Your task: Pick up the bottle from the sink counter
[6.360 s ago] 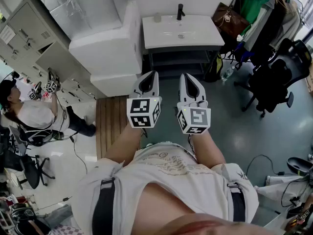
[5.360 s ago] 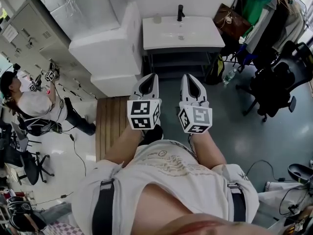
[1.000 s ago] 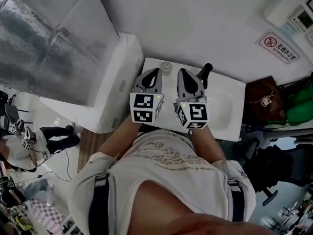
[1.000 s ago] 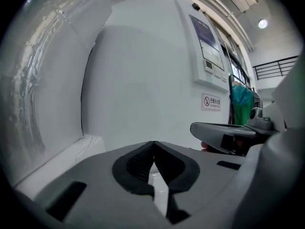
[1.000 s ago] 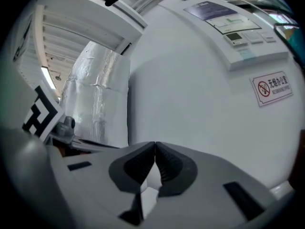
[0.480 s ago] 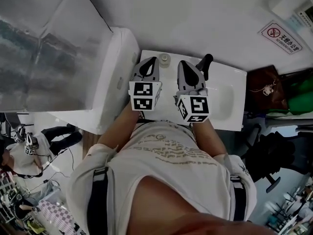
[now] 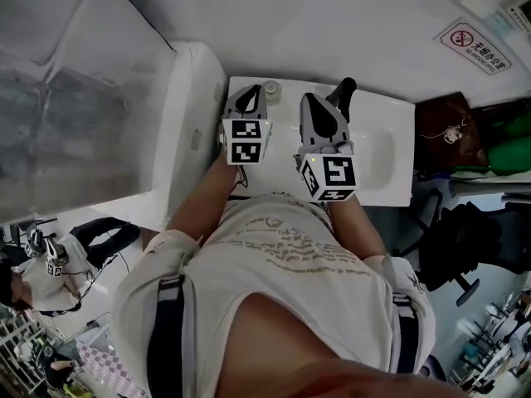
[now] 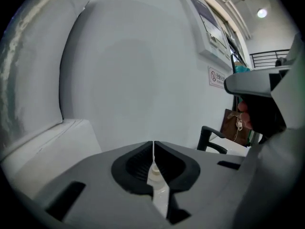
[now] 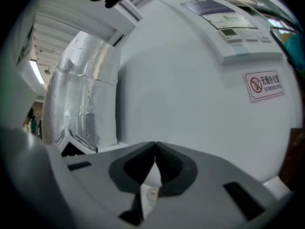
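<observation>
White rectangular sink counter (image 7: 390, 114) at upper centre; at its far left corner, small translucent capped bottle (image 7: 270, 89), upright, long axis vertical, cap up. Left gripper (image 7: 254, 89) and right gripper (image 7: 310, 98) pressed together, empty, near it.

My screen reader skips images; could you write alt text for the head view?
A person holds the left tool and right tool, both shut, over a white sink counter. A small bottle stands at its back edge, left of a black tap.
</observation>
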